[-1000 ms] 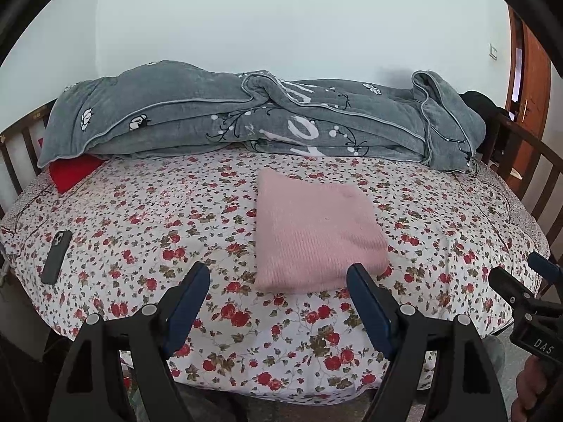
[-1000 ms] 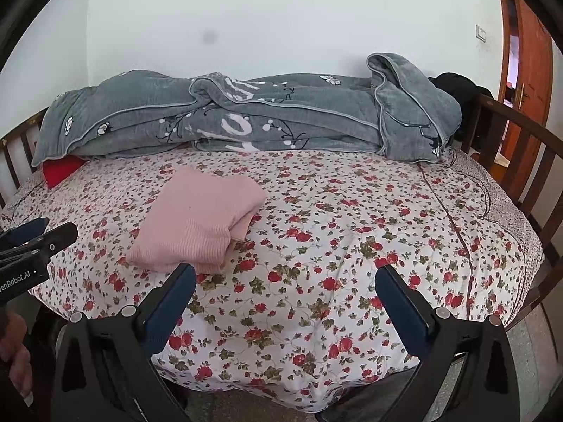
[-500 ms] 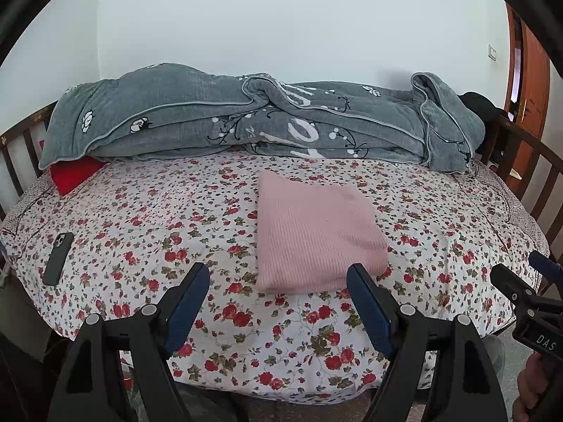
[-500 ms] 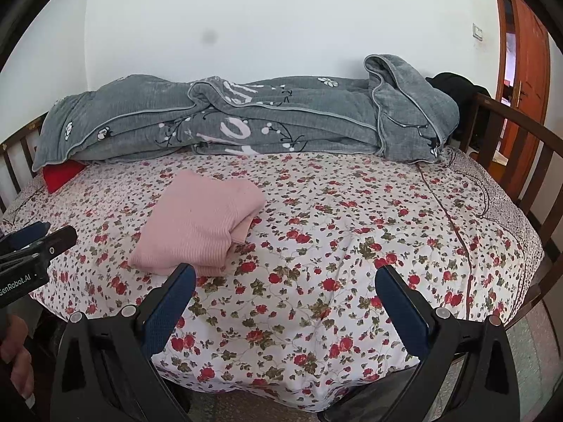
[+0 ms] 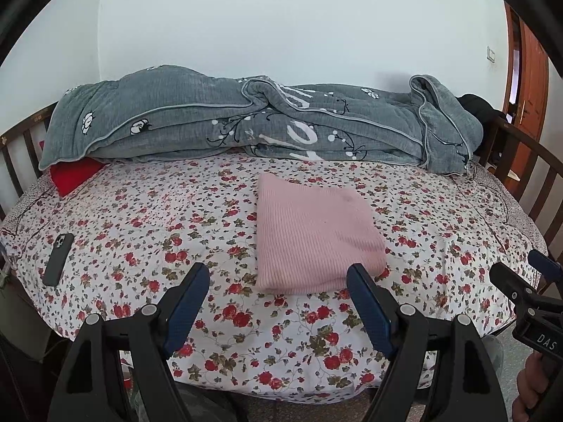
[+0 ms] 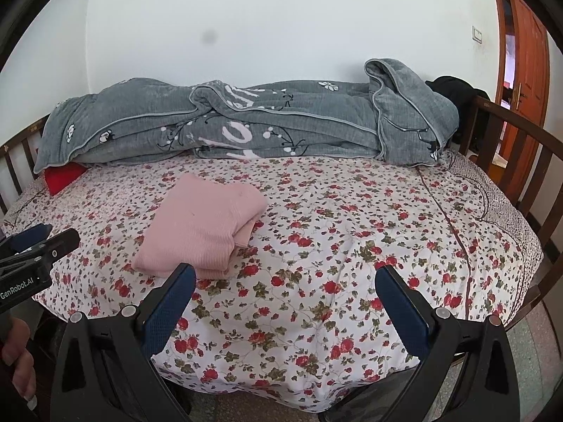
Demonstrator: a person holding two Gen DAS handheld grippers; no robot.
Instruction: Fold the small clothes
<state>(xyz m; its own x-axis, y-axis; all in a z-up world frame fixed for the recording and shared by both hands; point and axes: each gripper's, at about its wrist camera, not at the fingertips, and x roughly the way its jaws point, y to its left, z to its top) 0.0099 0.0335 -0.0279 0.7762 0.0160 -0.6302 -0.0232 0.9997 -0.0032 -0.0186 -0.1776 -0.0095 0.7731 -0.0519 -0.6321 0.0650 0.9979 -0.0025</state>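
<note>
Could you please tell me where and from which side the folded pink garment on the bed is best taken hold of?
I would take the pink garment by its near hem, coming in low from the bed's front edge. It lies flat on the floral sheet, so only its edges offer a pinch. In the right wrist view its right side shows loose stacked layers that could splay. The left gripper, open, already faces that near edge.

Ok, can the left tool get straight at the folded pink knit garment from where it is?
Probably yes. The left tool is open and empty, and the folded pink knit garment lies just ahead of it on the floral bedsheet, with only bare sheet between. The black phone sits well aside.
</note>
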